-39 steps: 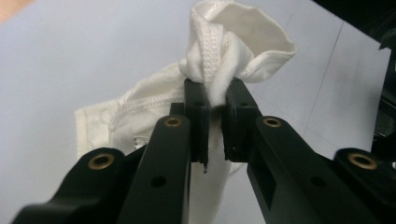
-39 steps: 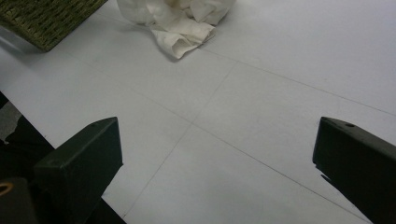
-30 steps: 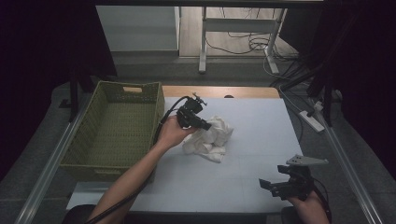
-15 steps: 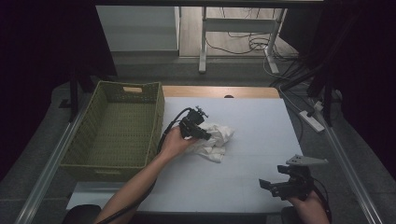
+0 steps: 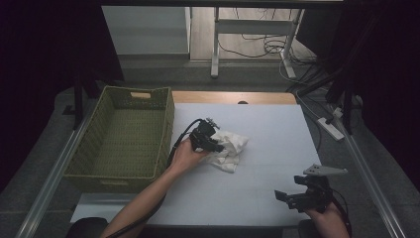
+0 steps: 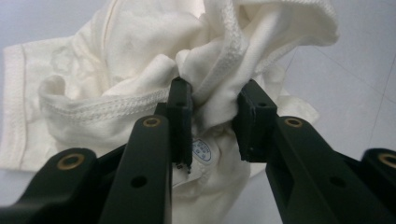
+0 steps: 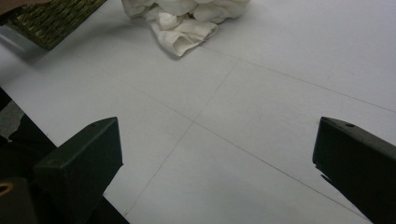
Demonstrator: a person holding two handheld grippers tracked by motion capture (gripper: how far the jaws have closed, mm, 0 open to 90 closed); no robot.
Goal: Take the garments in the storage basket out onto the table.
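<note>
A crumpled white garment (image 5: 234, 147) lies on the white table (image 5: 277, 129) just right of the basket. My left gripper (image 5: 213, 144) is down on its left side, held by a hand reaching in from the front. In the left gripper view the jaws (image 6: 212, 123) pinch a bunched fold with a ribbed hem, so the gripper is shut on the garment (image 6: 116, 60). A small printed label hangs below the fold. My right gripper (image 5: 288, 198) rests near the front right edge, open and holding nothing (image 7: 219, 154). The garment (image 7: 182, 23) lies far ahead of it.
A green woven basket (image 5: 167, 124) stands at the table's left, with nothing seen inside. Its corner (image 7: 51, 21) shows in the right gripper view. Behind the table are desk legs, cables and a power strip (image 5: 331, 126) on the floor.
My left gripper has come down and toward the person onto the garment, closing on a fold. The right gripper has barely moved.
</note>
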